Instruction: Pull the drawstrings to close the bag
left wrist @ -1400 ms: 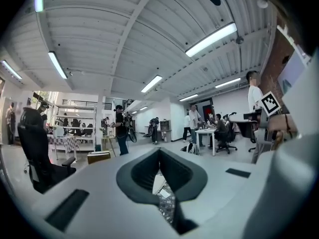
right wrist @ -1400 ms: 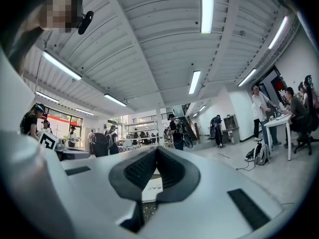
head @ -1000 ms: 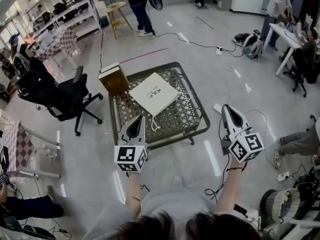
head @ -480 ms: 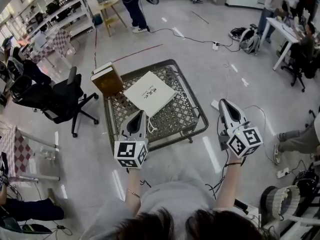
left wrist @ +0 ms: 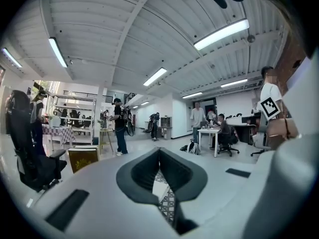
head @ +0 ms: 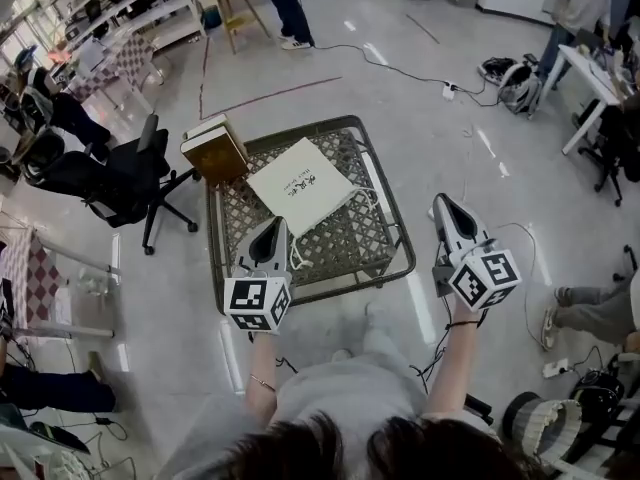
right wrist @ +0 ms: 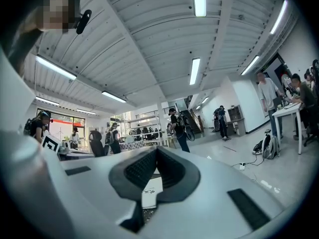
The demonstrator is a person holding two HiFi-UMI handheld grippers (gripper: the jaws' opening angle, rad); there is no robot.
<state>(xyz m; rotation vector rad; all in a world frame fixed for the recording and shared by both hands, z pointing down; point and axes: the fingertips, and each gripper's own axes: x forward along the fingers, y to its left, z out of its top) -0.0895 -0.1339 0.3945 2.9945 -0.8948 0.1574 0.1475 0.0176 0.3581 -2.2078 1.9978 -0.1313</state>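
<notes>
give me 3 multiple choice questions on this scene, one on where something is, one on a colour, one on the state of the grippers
1. Where does the white bag lie?
A) on the lattice table
B) on the floor
C) on the black chair

2. What colour is the box at the table's far left corner?
A) blue
B) brown
C) red

3. How do the jaws of the left gripper and the right gripper stand?
A) both wide open
B) left shut on a drawstring, right open
C) both shut on nothing

Answers:
1 A, the bag lies flat on the lattice top in the head view.
2 B, its cover shows brown.
3 C, in each gripper view the jaws meet with nothing between them.
</notes>
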